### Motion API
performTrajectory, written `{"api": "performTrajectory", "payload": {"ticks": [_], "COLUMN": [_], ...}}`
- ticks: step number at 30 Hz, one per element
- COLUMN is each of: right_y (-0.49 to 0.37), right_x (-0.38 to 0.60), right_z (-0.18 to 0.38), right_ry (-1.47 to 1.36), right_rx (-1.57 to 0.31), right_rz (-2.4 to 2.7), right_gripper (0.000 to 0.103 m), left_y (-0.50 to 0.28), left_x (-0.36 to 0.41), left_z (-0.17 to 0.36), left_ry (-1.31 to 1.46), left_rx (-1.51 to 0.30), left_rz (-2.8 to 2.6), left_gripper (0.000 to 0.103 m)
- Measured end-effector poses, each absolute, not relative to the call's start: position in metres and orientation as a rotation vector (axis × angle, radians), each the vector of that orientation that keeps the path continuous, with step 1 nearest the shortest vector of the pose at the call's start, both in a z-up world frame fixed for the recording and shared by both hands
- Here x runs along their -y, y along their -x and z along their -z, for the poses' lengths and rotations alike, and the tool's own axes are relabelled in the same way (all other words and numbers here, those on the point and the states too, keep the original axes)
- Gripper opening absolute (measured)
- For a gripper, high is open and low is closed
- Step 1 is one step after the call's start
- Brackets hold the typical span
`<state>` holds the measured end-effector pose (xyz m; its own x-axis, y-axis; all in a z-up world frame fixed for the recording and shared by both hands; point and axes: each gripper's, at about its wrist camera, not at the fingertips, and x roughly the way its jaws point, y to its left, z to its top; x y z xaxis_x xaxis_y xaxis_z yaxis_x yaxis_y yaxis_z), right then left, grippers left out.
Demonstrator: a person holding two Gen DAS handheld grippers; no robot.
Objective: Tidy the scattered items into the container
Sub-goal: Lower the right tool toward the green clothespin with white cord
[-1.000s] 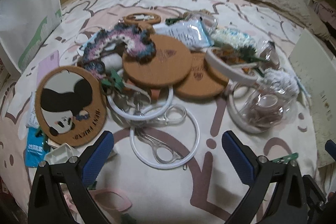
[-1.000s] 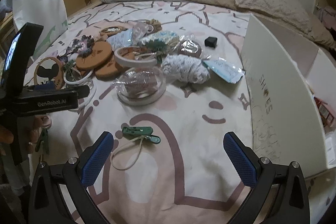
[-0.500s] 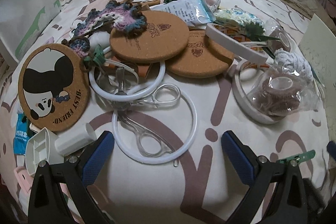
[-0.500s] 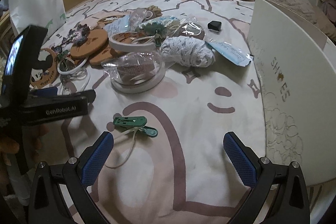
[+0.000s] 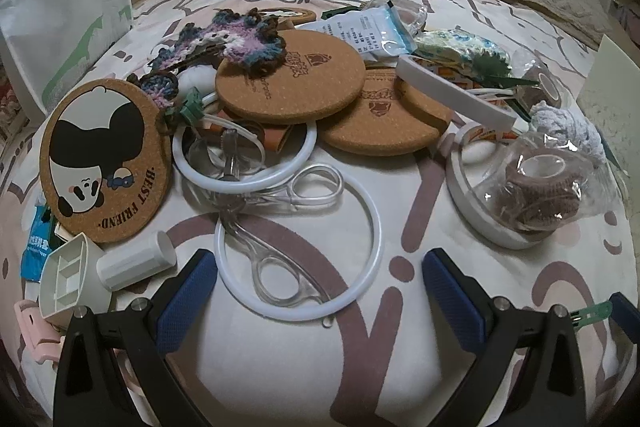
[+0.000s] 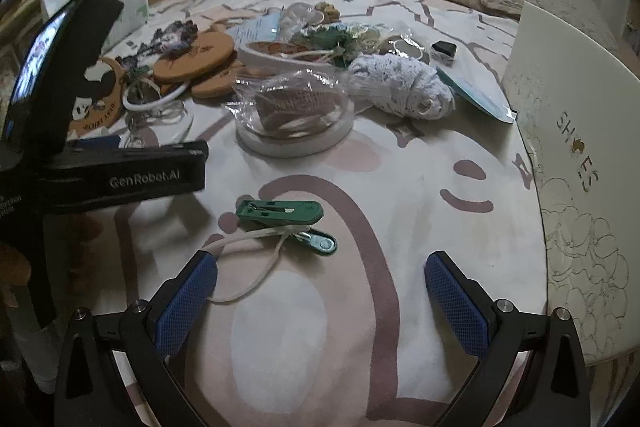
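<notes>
Scissors [image 5: 276,227] half-hidden under rings | clip [image 5: 591,310] cut off behind left gripper [image 5: 316,285]

"best friend" on the panda coaster [image 5: 105,155]; "genrobot.ai" on the left tool [image 6: 120,174]; "shoes" on the white box [image 6: 576,163].

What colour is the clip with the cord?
Green clip, cream cord; right wrist view shows it best.

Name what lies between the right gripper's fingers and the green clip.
Right wrist view: only bare bedsheet and the clip's white cord before the right gripper.
</notes>
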<state>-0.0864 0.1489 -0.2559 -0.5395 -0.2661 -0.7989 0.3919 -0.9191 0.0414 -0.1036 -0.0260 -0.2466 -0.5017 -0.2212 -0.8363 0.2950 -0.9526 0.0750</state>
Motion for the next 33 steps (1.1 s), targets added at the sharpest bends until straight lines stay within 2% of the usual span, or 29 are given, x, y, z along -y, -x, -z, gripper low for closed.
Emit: {"api": "performTrajectory", "payload": {"ticks": [8,33], "right_y": [0.080,0.080], "right_x": [-0.139,-0.137], "right_z": [0.258,0.262], "right_ry": [-1.203,-1.228], "right_rx": [-0.281,-0.262], "right_rz": [2.473,2.489], "right_gripper": [0.103,0.103], "left_y": [0.104,0.113], "left_x": [0.027,0.042], "left_z": [0.247,0.249], "left_ry": [-1.361,-1.355], "left_rx": [-0.123,-0.151], "left_rz": [2.492,2.554], "left_gripper": [0.103,0.103]}}
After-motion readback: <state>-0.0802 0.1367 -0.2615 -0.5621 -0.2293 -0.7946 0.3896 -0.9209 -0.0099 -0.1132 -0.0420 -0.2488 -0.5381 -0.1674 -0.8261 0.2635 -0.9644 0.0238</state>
